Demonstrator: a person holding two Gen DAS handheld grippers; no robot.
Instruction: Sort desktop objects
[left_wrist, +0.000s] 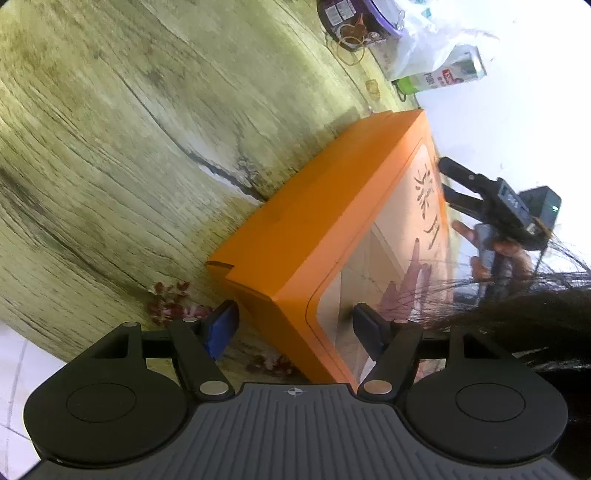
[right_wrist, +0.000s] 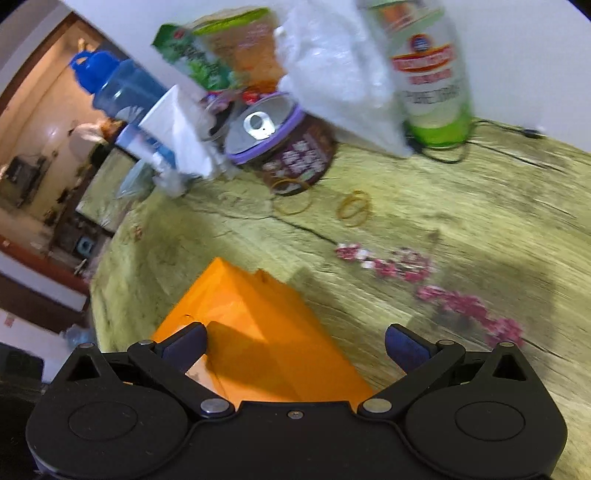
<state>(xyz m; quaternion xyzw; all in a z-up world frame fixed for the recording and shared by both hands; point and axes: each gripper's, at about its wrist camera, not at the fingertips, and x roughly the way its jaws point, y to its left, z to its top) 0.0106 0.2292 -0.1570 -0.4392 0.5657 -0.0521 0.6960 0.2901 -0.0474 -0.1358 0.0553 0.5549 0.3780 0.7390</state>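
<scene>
Plainly, orange box (left_wrist: 314, 221) (printed pale top) lies between spread left gripper (left_wrist: 293, 328); right gripper (right_wrist: 295, 343) also apart

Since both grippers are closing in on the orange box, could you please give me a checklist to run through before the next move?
1. Left gripper open around the orange box corner: ok.
2. Right gripper open over the box's other end: ok.
3. Fingers touching the box: cannot tell.
4. Box lid closed: ok.
5. Tabletop beside the box free: ok; rubber bands and purple-lidded can lie apart.
6. Right wrist view sharp: not ok, blurred.
</scene>
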